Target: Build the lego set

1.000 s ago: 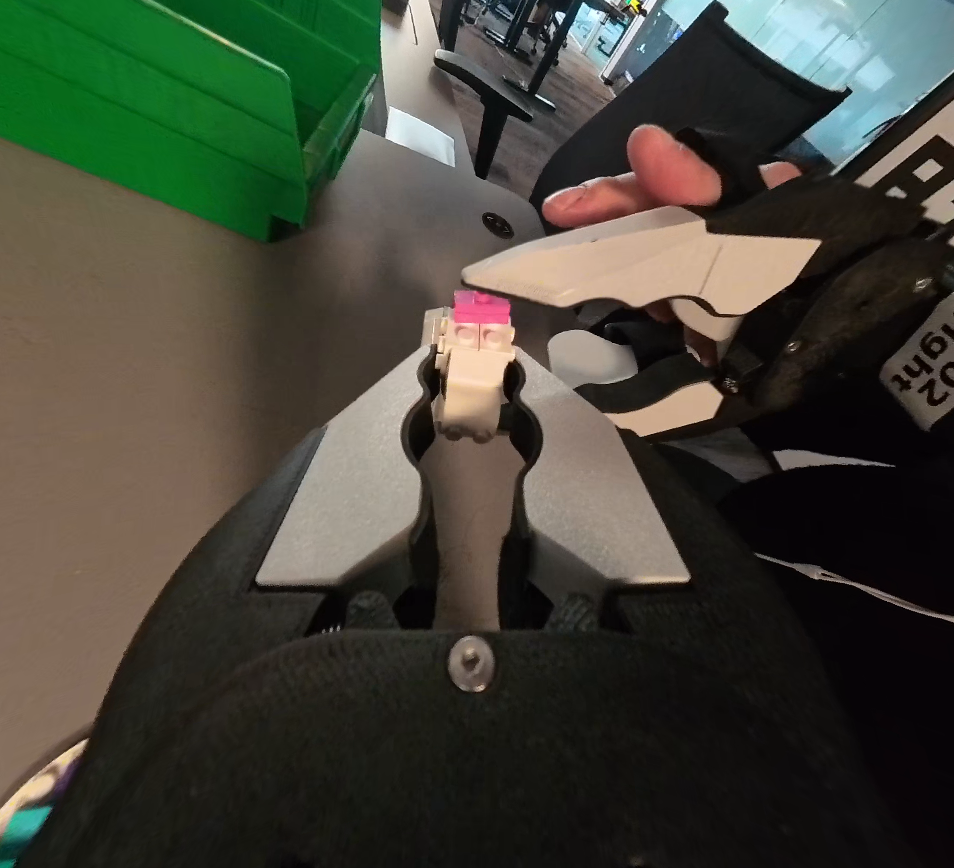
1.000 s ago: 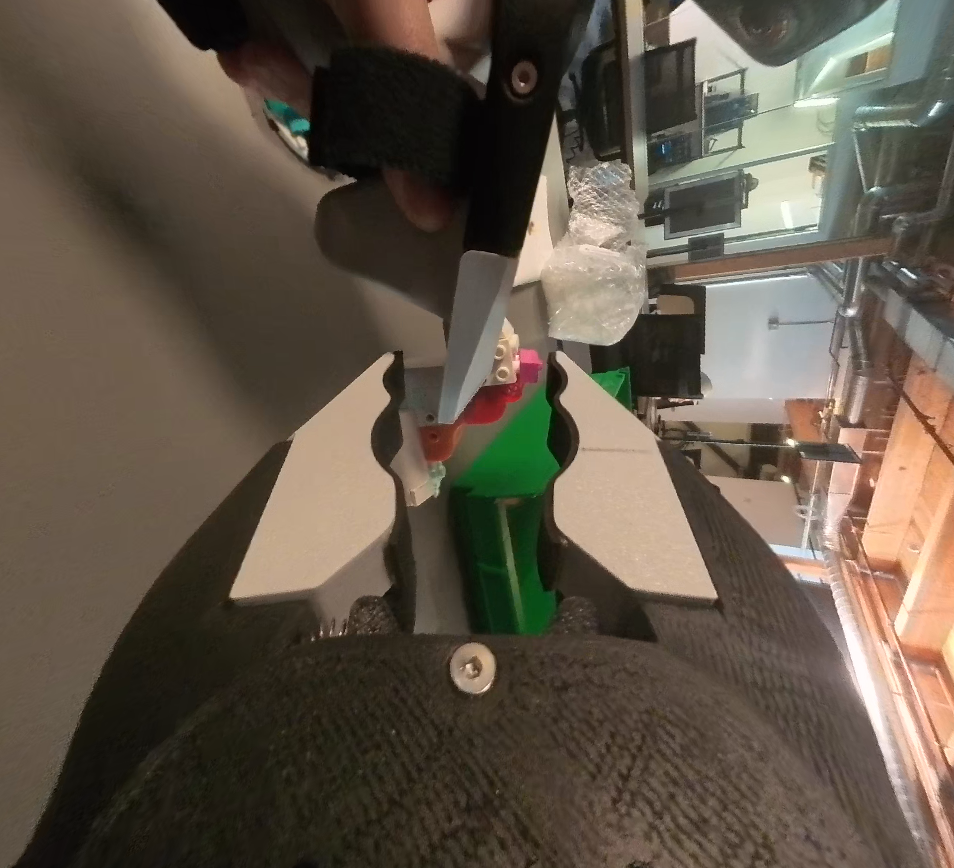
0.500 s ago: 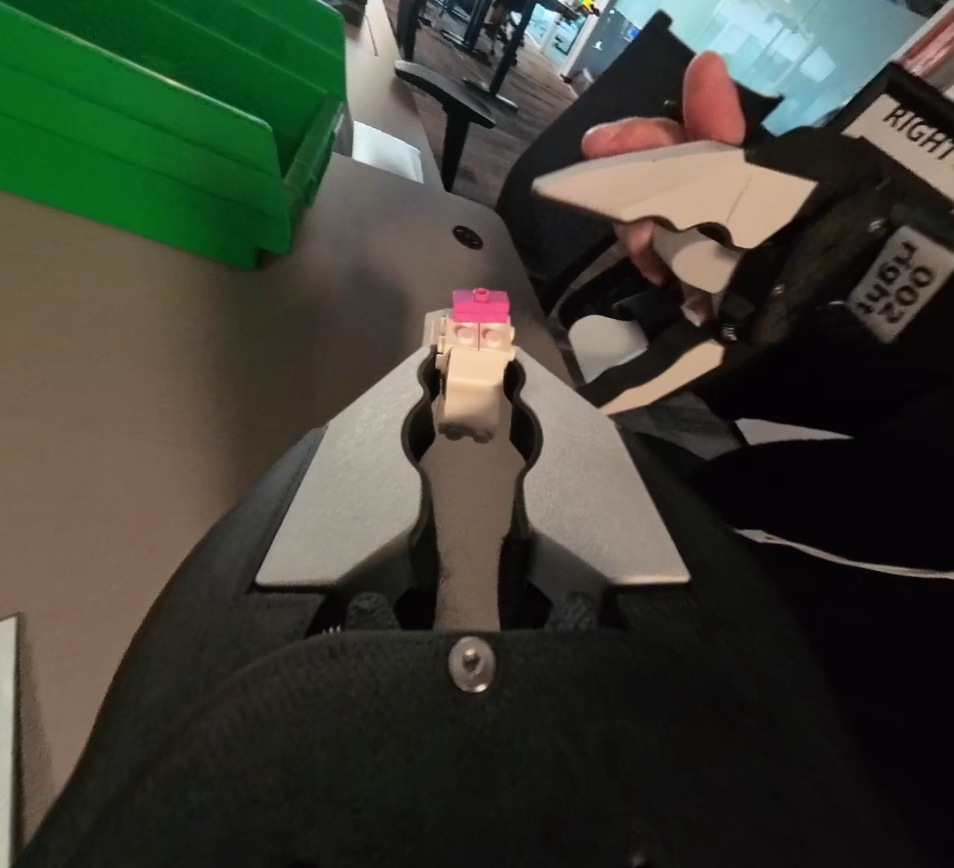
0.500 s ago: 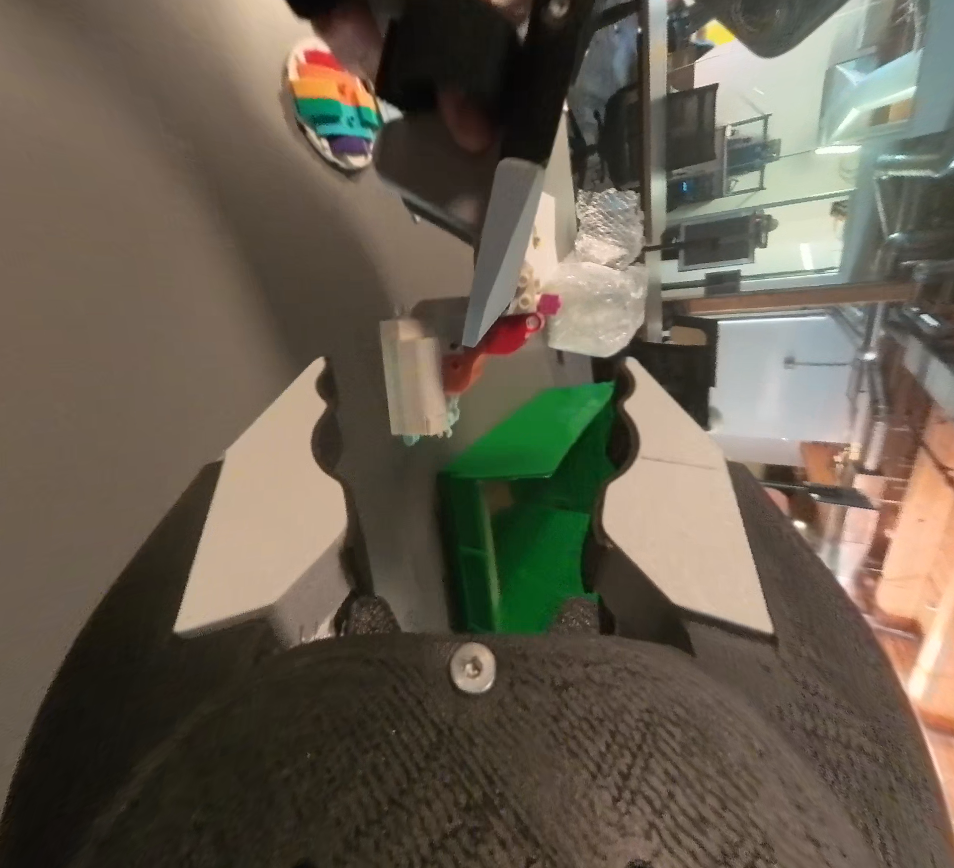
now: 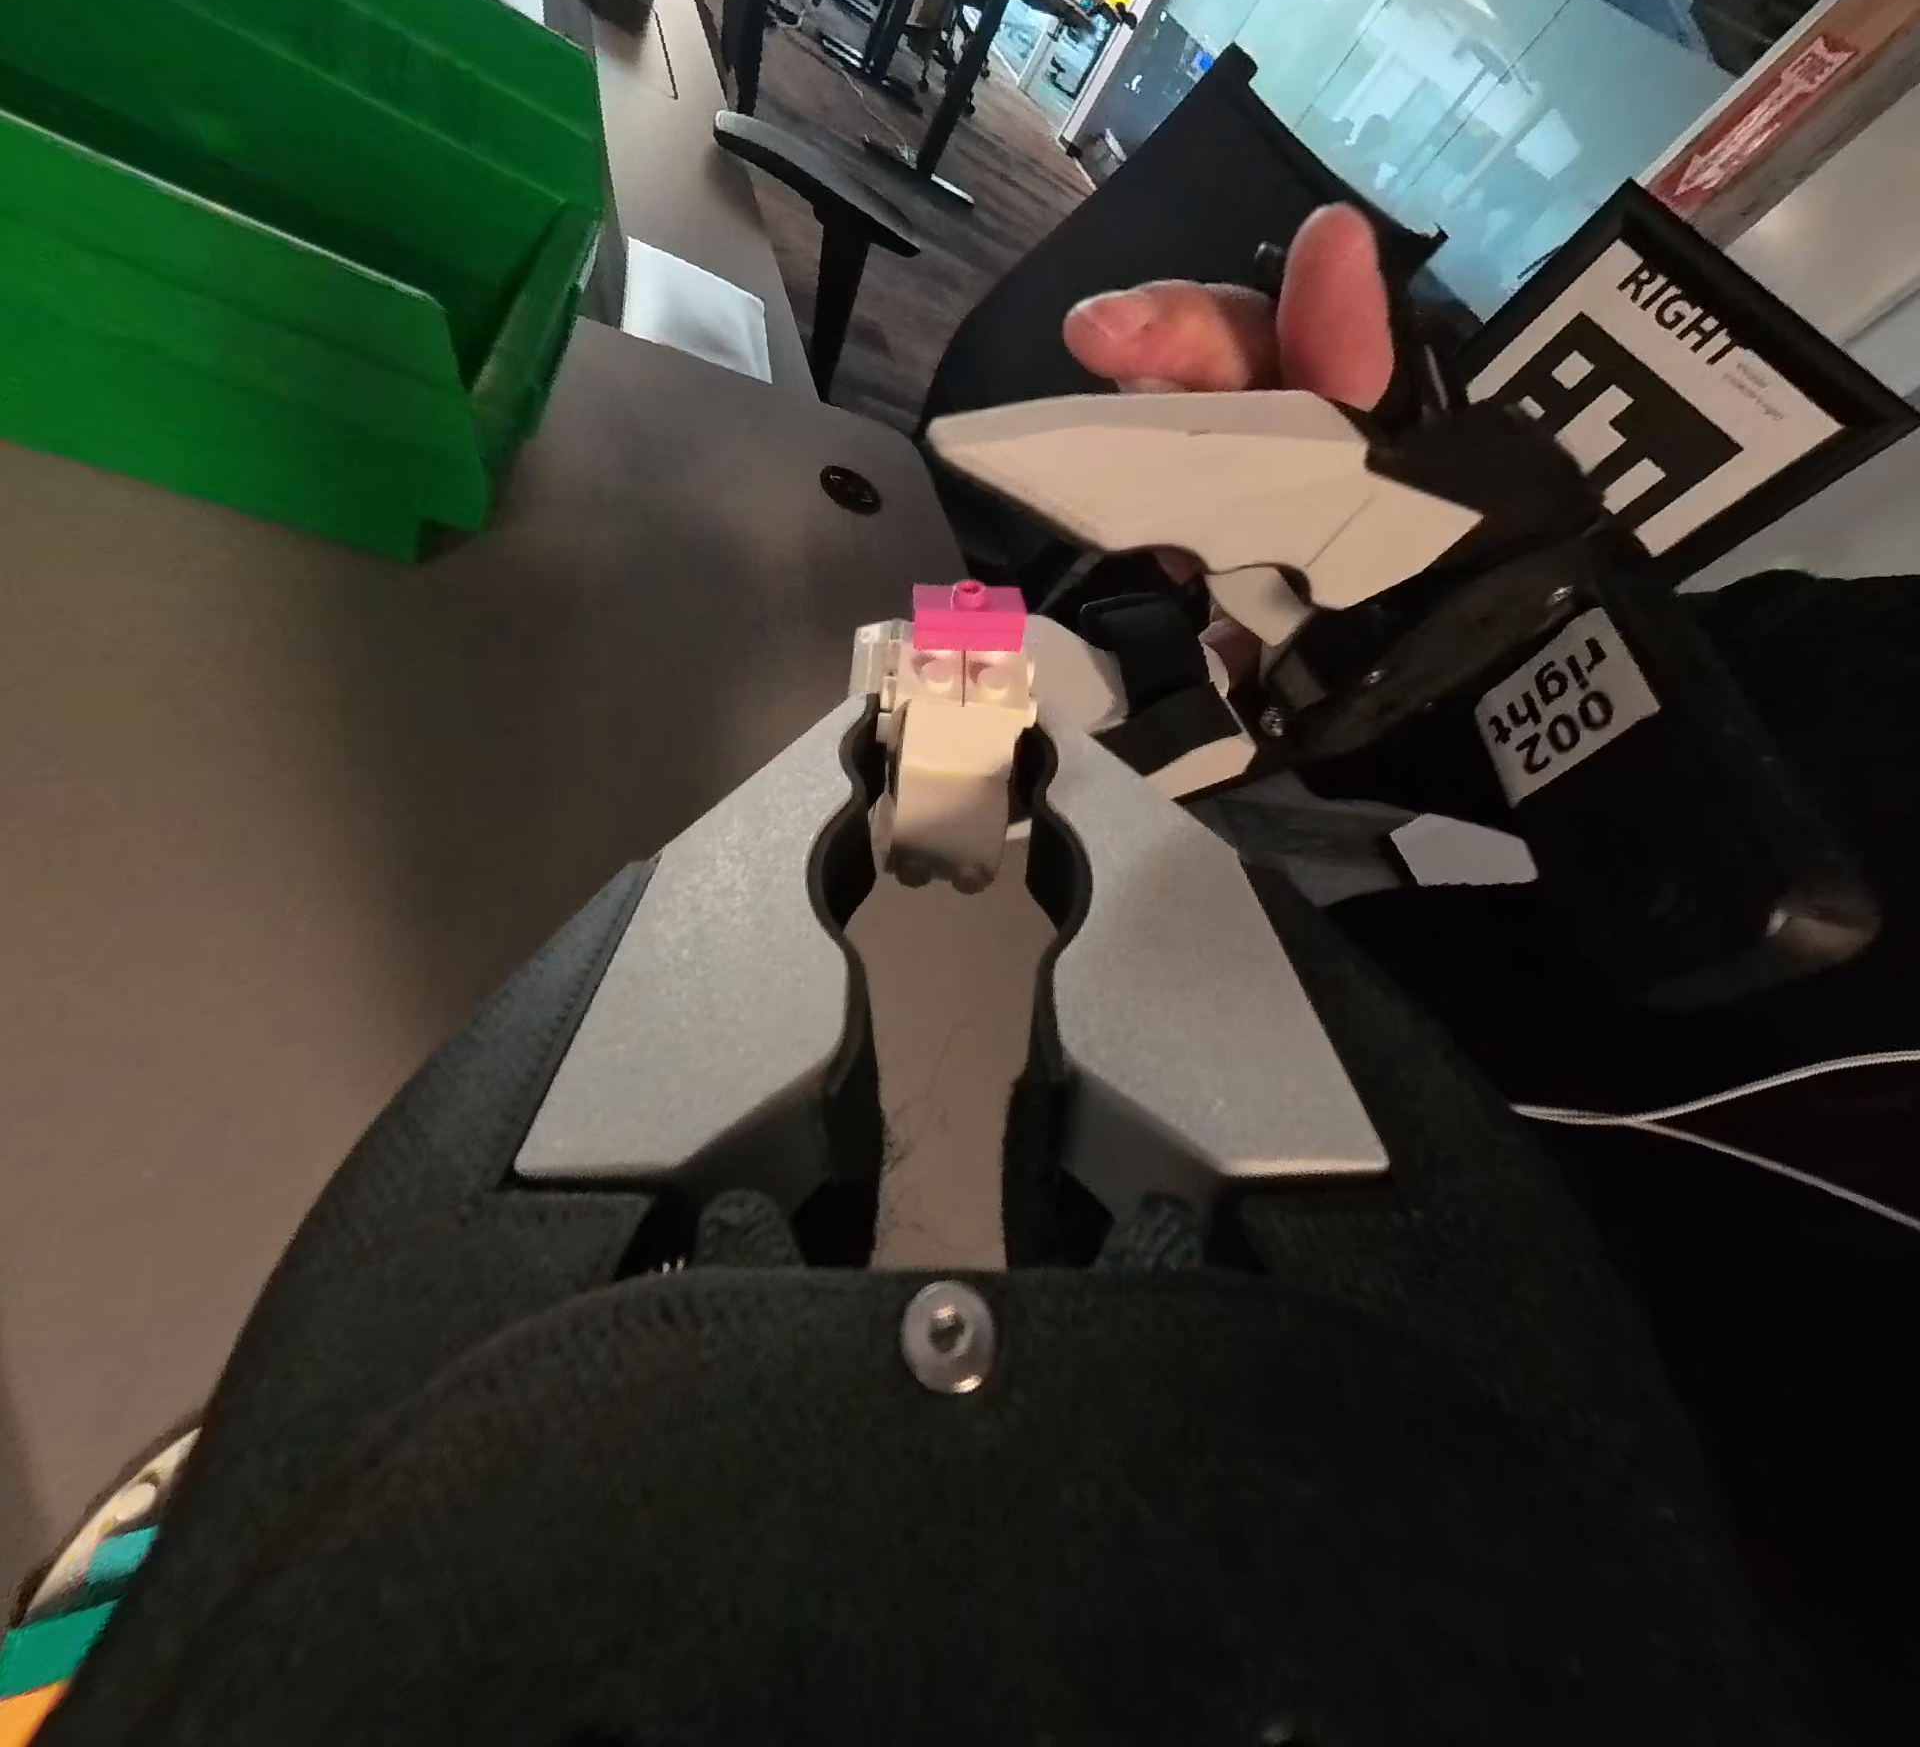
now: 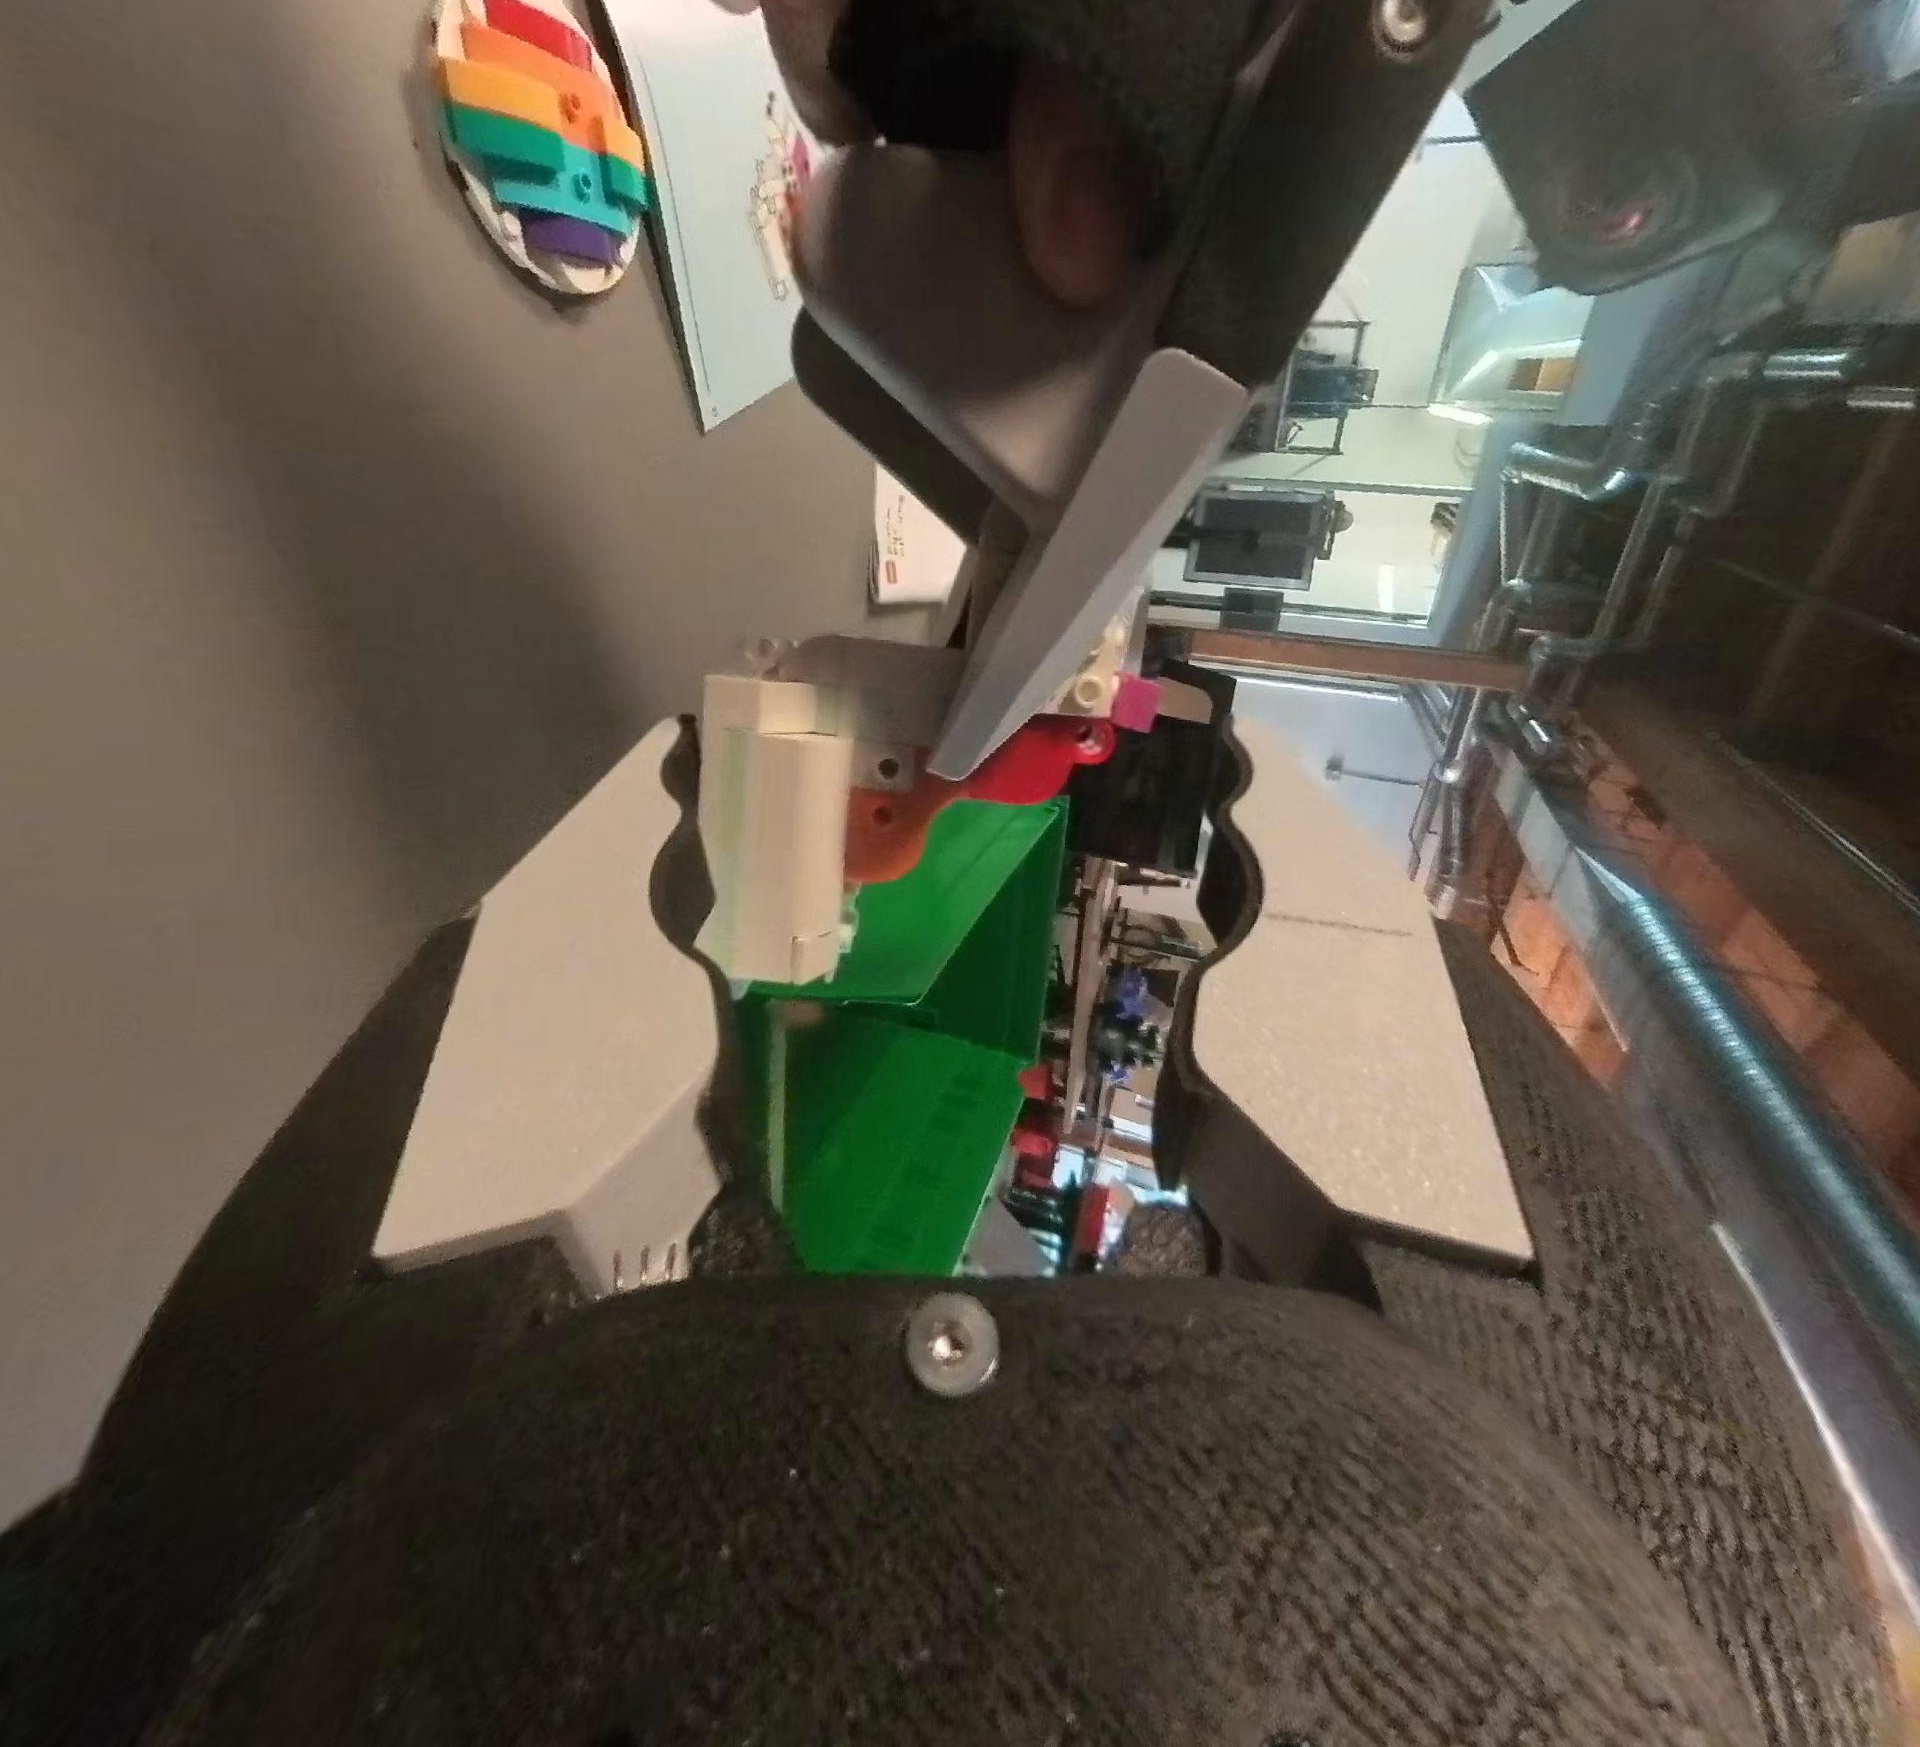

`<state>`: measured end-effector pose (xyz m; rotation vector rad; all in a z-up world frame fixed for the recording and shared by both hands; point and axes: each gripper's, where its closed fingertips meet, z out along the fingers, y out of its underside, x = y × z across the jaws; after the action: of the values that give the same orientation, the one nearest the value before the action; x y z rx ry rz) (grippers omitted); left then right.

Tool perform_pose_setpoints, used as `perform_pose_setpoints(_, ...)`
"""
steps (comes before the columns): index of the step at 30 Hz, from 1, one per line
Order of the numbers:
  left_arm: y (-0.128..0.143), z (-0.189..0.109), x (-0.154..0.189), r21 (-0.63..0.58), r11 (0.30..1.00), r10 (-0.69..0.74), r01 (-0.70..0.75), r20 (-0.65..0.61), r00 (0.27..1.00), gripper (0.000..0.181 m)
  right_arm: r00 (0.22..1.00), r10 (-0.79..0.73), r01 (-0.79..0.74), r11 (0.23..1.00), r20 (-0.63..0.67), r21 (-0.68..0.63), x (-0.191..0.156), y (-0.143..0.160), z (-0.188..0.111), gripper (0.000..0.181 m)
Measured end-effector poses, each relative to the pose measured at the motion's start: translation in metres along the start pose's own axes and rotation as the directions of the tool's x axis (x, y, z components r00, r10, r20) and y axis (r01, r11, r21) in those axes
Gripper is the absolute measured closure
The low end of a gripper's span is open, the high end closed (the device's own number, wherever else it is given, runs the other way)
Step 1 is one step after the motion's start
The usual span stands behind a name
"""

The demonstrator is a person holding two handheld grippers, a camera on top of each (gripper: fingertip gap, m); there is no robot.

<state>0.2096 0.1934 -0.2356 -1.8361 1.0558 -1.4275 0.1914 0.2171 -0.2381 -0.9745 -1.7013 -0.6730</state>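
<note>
**Sub-assembly held aloft, right tool standing off**

The left gripper has its fingers narrowed onto a small white lego sub-assembly, capped by a pink brick that projects past the fingertips. The hold sits low on the white body, which leaves the studded top free, probably so that a further piece can be pressed on. The assembly is carried above the desk, not resting on it.

The right gripper has its fingers spread wide. A white block lies against the inner face of one finger; whether it is stuck there or merely beside it cannot be told. In the left wrist view this tool is just beside the pink brick, apart from it.

Green bins stand at the desk's far edge; a rainbow-coloured lego piece lies on the desk by an instruction sheet
</note>
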Motion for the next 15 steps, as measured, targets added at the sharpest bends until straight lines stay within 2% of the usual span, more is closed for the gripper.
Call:
perform_pose_setpoints(1,-0.0005,-0.0006,-0.0003,0.002,1.0,0.001,-0.001,0.008,1.0,0.158,1.0,-0.009,0.009,1.0,0.0,-0.003,-0.0003,-0.0002,0.0005,0.087)
perform_pose_setpoints(4,-0.0013,-0.0018,-0.001,0.001,1.0,0.004,-0.005,0.03,1.0,0.158,0.999,-0.038,0.038,0.999,-0.001,-0.012,-0.0019,-0.0008,0.0013,0.093)
perform_pose_setpoints(11,0.0024,0.0014,-0.0013,-0.022,0.999,0.031,-0.029,0.065,0.997,0.158,0.999,-0.039,0.04,0.999,0.026,-0.03,-0.0066,0.0,0.0034,0.089)
perform_pose_setpoints(15,0.0022,0.0013,-0.001,-0.023,0.999,0.039,-0.037,0.073,0.997,0.158,0.998,-0.049,0.05,0.998,0.028,-0.033,-0.0079,0.0,0.0033,0.093)
